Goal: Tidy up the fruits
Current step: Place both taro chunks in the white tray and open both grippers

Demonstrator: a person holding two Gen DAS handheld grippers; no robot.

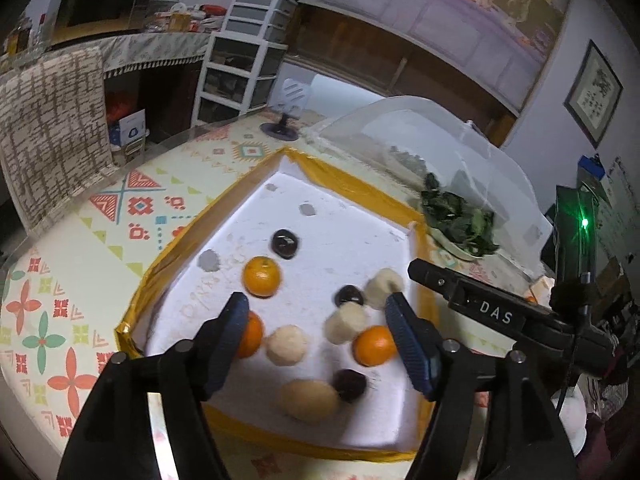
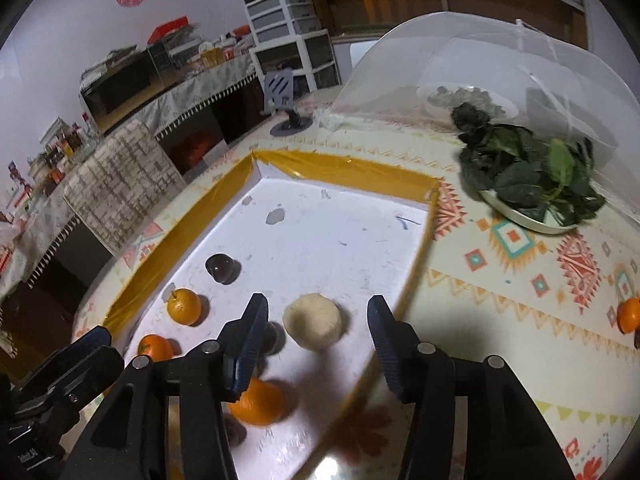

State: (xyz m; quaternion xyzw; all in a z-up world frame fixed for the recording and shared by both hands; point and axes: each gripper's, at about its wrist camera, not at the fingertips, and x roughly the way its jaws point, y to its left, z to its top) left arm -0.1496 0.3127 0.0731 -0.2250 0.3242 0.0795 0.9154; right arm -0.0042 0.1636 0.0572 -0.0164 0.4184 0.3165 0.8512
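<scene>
— Where do we have the left gripper [image 1: 316, 312]?

— We hold it tilted down over the near half of the white tray [image 1: 352, 220], its fingers spread wide with nothing between them. Below the gap lie two pale round fruits [image 1: 287, 345] and [image 1: 345, 322]; an orange [image 1: 250, 334] peeks out from behind the left finger, and another orange [image 1: 374, 345] sits just inside the right finger.

— And the right gripper [image 2: 316, 320]?

— We have it angled down over the tray's near right edge, jaws likewise wide apart and holding nothing. A pale fruit [image 2: 313, 321] lies on the tray between its fingertips, untouched as far as we can tell. From the left wrist view, its dark body [image 1: 480, 308] reaches in over the tray's right edge.

— The other fruits?

— Toward the tray's middle we see an orange [image 1: 262, 282] with a dark plum [image 1: 285, 243] just beyond it. Another plum [image 1: 349, 295] touches a pale fruit [image 1: 385, 288] near the right edge. By the near edge a pale fruit [image 1: 310, 400] sits beside a third plum [image 1: 349, 385]. One orange [image 2: 629, 314] lies outside the tray, on the patterned tablecloth [image 2: 520, 280] at the right.

— Anything beside that?

— A plate of greens [image 2: 528, 184] past the tray's far right corner, in front of a mesh food cover [image 2: 460, 52].
</scene>
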